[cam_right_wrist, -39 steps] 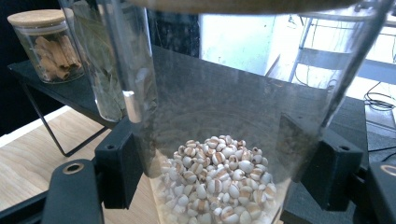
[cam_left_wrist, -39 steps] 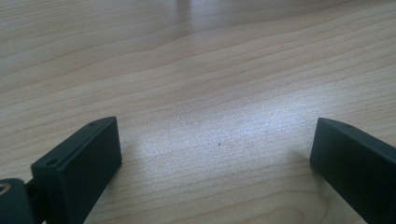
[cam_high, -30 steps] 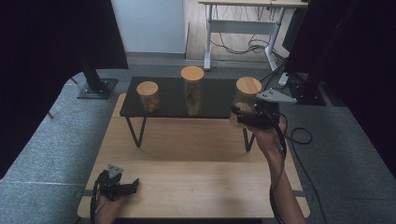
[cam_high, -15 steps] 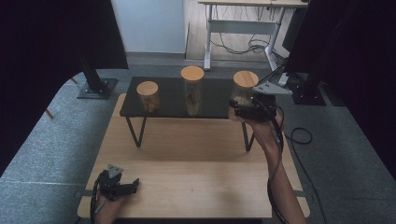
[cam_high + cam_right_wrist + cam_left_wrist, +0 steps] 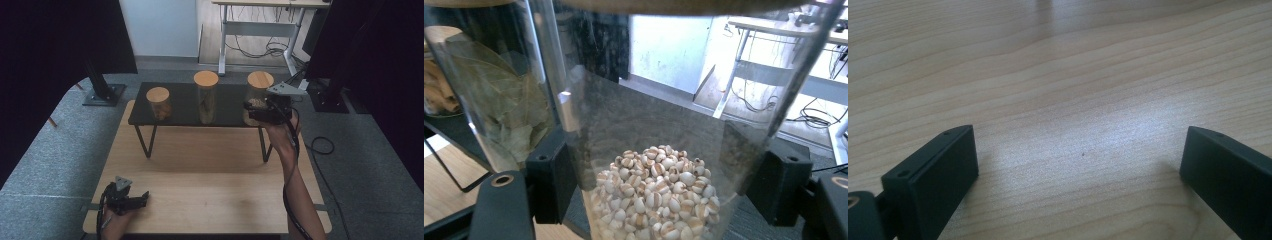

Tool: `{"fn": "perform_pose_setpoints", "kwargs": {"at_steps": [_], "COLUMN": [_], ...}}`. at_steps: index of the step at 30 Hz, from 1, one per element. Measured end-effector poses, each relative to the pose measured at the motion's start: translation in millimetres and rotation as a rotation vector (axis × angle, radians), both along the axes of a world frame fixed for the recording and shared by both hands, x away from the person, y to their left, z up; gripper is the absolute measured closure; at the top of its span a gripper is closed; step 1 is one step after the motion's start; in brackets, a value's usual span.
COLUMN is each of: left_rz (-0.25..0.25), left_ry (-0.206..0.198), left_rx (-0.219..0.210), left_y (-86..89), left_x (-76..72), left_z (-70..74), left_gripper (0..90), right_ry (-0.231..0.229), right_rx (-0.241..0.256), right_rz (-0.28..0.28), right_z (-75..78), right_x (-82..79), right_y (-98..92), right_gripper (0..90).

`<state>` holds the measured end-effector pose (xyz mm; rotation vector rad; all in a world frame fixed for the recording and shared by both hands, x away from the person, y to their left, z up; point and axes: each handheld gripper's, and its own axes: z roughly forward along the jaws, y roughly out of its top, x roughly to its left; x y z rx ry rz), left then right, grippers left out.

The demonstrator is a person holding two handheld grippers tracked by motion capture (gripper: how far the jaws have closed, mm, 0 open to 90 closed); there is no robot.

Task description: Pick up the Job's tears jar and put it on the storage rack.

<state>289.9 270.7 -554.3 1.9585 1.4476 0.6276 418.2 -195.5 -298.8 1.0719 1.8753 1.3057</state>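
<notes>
At the upper right of the high view, the right gripper (image 5: 252, 111) has closed in, apparently clamping the grain jar (image 5: 259, 95) on the black shelf (image 5: 180, 105), ready for lifting; the left gripper (image 5: 131, 201) rests wide open.

Lab-like recording room: black curtains (image 5: 60, 40), cabled desk (image 5: 260, 30), grey carpet (image 5: 60, 165).

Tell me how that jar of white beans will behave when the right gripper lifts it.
The jar looks like smooth clear glass, so probably slippery and breakable. Beans fill just its bottom, so it likely stays steady. The right gripper straddles it low.
</notes>
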Motion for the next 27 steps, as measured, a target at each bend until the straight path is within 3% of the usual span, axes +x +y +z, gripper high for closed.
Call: {"fn": "perform_pose_setpoints", "kwargs": {"at_steps": [27], "left_rz": [0.000], "left_ry": [0.000], "left_rx": [0.000], "left_y": [0.0], "left_x": [0.0], "left_z": [0.0], "left_gripper": [1.9], "right_ry": [0.008], "right_rx": [-0.007], "right_rz": [-0.036], "right_z": [-14.9], "right_x": [17.2], "right_y": [0.1], "right_gripper": [25.2]}}
